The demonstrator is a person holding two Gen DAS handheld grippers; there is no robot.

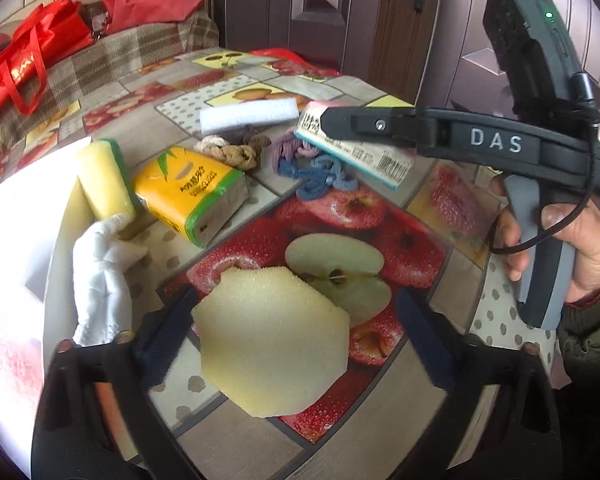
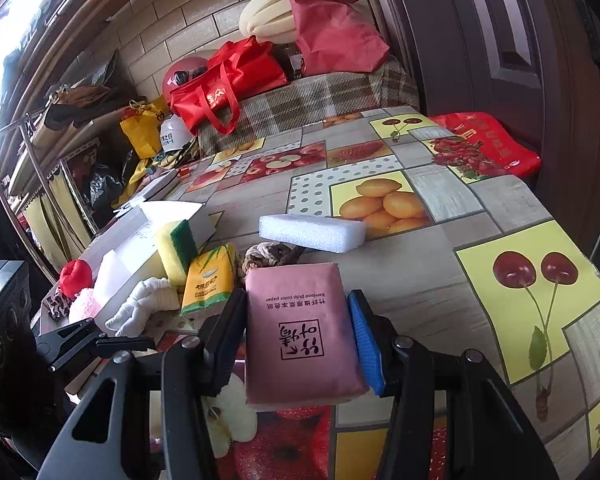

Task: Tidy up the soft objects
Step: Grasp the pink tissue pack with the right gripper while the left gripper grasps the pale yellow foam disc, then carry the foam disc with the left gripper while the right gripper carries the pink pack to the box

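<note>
My left hand-held gripper is wide w/ the yellow sponge between its jaws, untouched; right hand-held gripper grips pink tissue pack.

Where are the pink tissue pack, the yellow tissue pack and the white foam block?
pink tissue pack (image 2: 300, 340), right wrist view, middle of its printed face.
yellow tissue pack (image 1: 188, 192), left wrist view, its yellow top.
white foam block (image 2: 312, 233), right wrist view, its front face.

Black gripper marked DAS, olive sleeve
</note>
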